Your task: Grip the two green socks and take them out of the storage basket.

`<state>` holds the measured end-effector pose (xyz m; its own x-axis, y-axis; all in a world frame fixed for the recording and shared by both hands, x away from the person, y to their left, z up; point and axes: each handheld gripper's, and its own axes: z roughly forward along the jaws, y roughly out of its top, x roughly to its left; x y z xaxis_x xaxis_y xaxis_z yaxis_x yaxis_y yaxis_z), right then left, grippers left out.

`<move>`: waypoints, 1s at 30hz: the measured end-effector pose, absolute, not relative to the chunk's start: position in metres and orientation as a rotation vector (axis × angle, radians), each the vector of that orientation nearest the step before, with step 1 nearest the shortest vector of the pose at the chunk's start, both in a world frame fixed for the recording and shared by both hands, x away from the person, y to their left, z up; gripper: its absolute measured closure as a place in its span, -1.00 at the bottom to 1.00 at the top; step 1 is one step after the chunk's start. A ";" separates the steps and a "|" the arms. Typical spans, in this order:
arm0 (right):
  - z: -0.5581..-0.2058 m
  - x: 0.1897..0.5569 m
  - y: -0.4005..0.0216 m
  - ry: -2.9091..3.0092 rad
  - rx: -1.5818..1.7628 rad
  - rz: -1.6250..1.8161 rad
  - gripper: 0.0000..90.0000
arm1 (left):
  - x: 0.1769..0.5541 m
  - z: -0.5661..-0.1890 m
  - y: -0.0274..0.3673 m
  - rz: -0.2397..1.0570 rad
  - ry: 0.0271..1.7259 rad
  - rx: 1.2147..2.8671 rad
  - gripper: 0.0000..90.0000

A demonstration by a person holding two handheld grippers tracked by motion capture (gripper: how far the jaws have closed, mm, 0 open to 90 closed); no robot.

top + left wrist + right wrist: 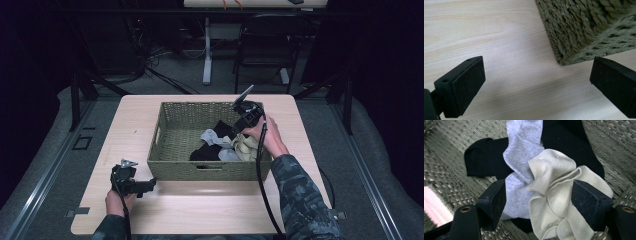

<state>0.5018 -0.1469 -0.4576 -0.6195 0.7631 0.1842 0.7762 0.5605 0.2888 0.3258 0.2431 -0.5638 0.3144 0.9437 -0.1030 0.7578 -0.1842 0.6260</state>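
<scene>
A: Start at the right claw (537,202). How do its jaws stand?

B: Apart, with a wide gap. In the right gripper view they straddle a heap of socks: the cream sock (556,195) bunched between them and just beside the right jaw, the grey sock (521,157) running up from the left jaw, both lying over a black sock (486,157)

A: Is anything clamped?

B: No, the pads sit either side of the cloth without pressing it together. Whether they touch the fabric, I cannot tell

A: And around that?

B: The woven floor of the basket (170,125). From the high view the socks lie in the basket's near right corner, and the right hand (267,135) reaches in over the right rim, the claw's cable trailing back along a camouflage sleeve (300,195)

A: The left claw (536,82)?

B: Also apart, holding nothing. In the left gripper view its jaws hover over bare wood, with the basket's near left corner just ahead, between them

A: Where is it on the desk (135,115)?

B: Near the front left, just beside the basket's front wall, the left hand (117,200) gripping it low on the pale desk
</scene>
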 end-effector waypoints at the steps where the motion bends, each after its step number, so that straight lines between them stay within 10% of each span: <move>1: -0.459 0.503 -0.146 -2.741 -1.360 -0.535 -0.36 | 0.326 -0.564 0.243 0.413 1.500 2.000 -1.00; 30: -0.490 0.504 -0.130 -2.700 -1.422 -0.369 0.80 | 0.326 -0.564 0.241 0.403 1.491 2.013 -1.00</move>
